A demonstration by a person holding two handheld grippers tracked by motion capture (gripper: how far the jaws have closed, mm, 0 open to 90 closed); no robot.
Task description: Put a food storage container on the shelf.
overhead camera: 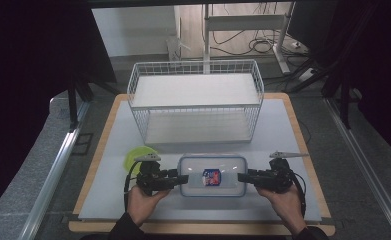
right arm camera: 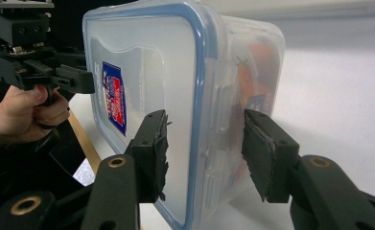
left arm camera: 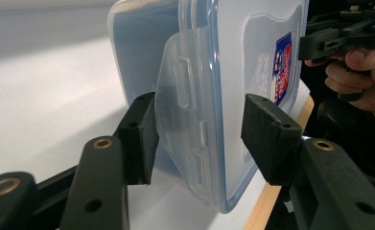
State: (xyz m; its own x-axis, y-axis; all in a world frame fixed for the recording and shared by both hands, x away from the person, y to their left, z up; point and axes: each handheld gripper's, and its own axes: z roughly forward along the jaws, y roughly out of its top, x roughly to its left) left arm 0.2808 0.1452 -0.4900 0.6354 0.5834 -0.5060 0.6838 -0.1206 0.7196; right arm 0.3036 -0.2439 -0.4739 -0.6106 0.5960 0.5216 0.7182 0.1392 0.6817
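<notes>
Container, clear plastic w/ blue-rimmed snap lid and red-blue sticker (overhead camera: 212,175), sits on white table (overhead camera: 108,200) near its 6 o'clock edge, in front of white wire basket (overhead camera: 195,100). Left gripper (overhead camera: 182,178) at container's 9 o'clock, right gripper (overhead camera: 243,177) at 3 o'clock; both pairs of jaws straddle end latches. Pad contact: can't tell. Green plate (overhead camera: 133,157) at 10 o'clock.

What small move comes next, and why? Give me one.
Probably close the left claw a little more. It straddles the container at one end with one pad on the flared latch flap, but the other pad looks just short of the lid. The right claw seems seated on its end.
</notes>
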